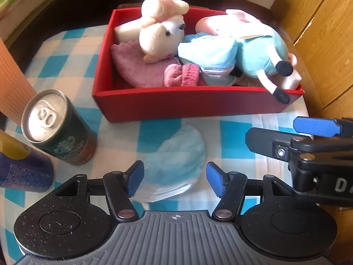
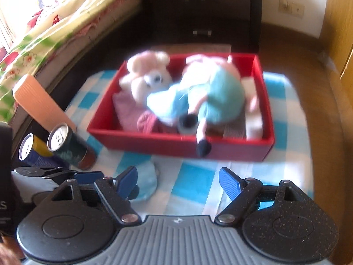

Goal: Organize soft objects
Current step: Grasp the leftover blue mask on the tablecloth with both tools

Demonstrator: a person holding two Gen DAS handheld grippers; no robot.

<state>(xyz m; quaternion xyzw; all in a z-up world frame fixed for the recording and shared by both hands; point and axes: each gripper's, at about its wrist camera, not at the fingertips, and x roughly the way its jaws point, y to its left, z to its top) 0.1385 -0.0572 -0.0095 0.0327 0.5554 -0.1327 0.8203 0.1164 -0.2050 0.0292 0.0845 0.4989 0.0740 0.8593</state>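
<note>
A light blue sock [image 1: 176,165] lies on the checked cloth just in front of the red box [image 1: 187,106]. My left gripper [image 1: 175,182] is open, its blue pads on either side of the sock's near end. The box holds a cream plush dog [image 1: 158,33], a pig plush in a teal dress [image 1: 253,50], pink cloths [image 1: 141,66] and white sponges. My right gripper [image 2: 179,182] is open and empty, above the cloth to the right of the sock [image 2: 146,182]; it shows at the right edge of the left wrist view [image 1: 284,135]. The box [image 2: 220,148] also shows in the blurred right wrist view.
A dark green drink can [image 1: 57,128] and a blue and yellow can [image 1: 19,167] stand left of the sock. An orange ribbed cup [image 1: 11,84] stands behind them. A wooden cabinet [image 1: 320,33] is at the right, dark drawers [image 2: 198,15] behind the table.
</note>
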